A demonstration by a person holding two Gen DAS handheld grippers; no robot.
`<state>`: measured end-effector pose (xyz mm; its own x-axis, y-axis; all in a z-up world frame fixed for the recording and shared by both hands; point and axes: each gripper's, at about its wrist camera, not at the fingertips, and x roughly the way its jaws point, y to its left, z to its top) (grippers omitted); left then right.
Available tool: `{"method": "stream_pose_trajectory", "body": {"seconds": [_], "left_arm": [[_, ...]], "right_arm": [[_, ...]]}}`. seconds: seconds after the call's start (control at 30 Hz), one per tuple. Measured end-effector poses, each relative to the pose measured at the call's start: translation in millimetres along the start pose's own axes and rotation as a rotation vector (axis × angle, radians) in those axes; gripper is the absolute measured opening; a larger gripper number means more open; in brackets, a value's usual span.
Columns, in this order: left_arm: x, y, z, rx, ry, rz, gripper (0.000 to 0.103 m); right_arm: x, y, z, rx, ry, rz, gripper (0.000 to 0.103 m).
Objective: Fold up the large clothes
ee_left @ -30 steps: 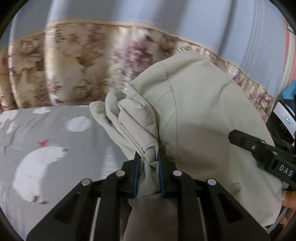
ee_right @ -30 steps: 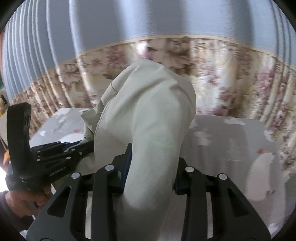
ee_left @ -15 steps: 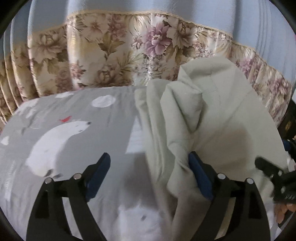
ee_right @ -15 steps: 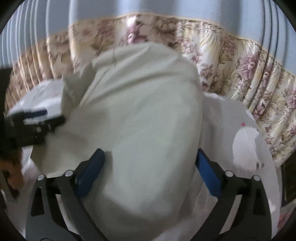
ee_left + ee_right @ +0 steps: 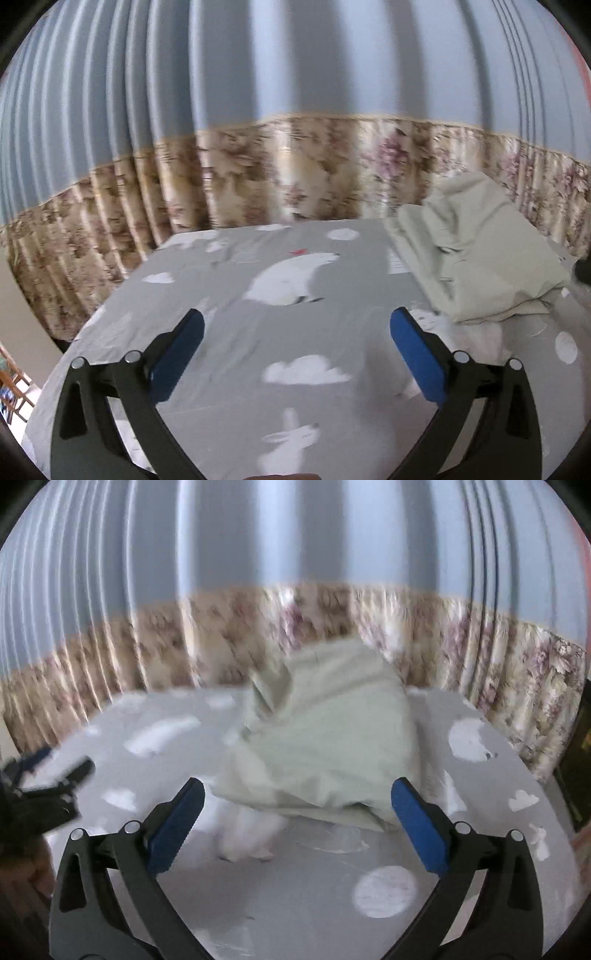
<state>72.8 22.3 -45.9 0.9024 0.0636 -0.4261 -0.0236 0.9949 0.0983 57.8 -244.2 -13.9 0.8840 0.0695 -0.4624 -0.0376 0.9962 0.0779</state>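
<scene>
A pale green garment [image 5: 476,258] lies bunched in a loose heap on the grey bed sheet [image 5: 221,295], off to the right of my left gripper [image 5: 297,314]. That gripper's jaws are opening wide, with only sheet between them. In the right wrist view the same garment [image 5: 325,731] sits just ahead of my right gripper [image 5: 298,782]. The right jaws are opening too, and the blue pads [image 5: 417,823] are clear of the cloth. The left gripper [image 5: 55,775] shows blurred at the left edge of that view, away from the heap.
The sheet [image 5: 314,886] carries white polar bear, cloud and circle prints. A blue curtain with a floral lower band [image 5: 295,177] hangs behind the bed. The bed's left edge [image 5: 92,321] drops off to the floor. Dark furniture [image 5: 580,757] stands at the right.
Both grippers let go of the garment and their jaws spread wide. The garment dropped into a heap on the bed. The left gripper swung away to the left and the right one drew back.
</scene>
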Motion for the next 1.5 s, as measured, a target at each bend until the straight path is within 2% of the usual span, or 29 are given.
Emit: {"method": "stream_pose_trajectory", "body": {"seconds": [0.1, 0.17, 0.23, 0.33, 0.43, 0.57, 0.73, 1.03, 1.2, 1.5], "left_arm": [[-8.5, 17.4, -8.2, -0.057, -0.022, 0.0, 0.101], [-18.4, 17.9, -15.4, -0.058, -0.117, -0.007, 0.101], [-24.7, 13.2, -18.8, -0.047, -0.167, -0.043, 0.101], [-30.0, 8.3, -17.4, -0.064, -0.156, -0.111, 0.101], [-31.0, 5.1, -16.1, -0.05, -0.161, -0.126, 0.101], [-29.5, 8.6, -16.1, -0.053, -0.158, -0.062, 0.101], [-21.6, 10.7, -18.1, -0.059, -0.122, -0.049, 0.101], [-23.5, 0.3, -22.2, -0.016, -0.136, -0.033, 0.101], [-27.8, 3.3, -21.4, -0.019, -0.17, 0.02, 0.101], [-21.8, 17.4, -19.0, -0.085, -0.124, 0.0, 0.101]], "right_arm": [[-8.6, 8.9, -8.8, 0.038, -0.046, -0.017, 0.1], [-8.5, 13.9, -14.8, 0.031, -0.072, -0.046, 0.1], [-4.3, 20.9, -20.9, -0.013, -0.081, -0.072, 0.1], [-5.0, 23.6, -25.8, -0.032, -0.1, -0.074, 0.1], [-3.8, 23.3, -26.0, -0.041, -0.102, -0.085, 0.1], [1.6, 21.3, -28.3, -0.037, -0.078, -0.087, 0.1], [3.2, 26.4, -31.1, -0.055, -0.069, -0.084, 0.1], [2.1, 27.3, -32.8, -0.069, -0.073, -0.097, 0.1], [1.8, 27.0, -33.4, -0.063, -0.068, -0.093, 0.1], [1.3, 28.5, -33.0, -0.07, -0.07, -0.094, 0.1]]}}
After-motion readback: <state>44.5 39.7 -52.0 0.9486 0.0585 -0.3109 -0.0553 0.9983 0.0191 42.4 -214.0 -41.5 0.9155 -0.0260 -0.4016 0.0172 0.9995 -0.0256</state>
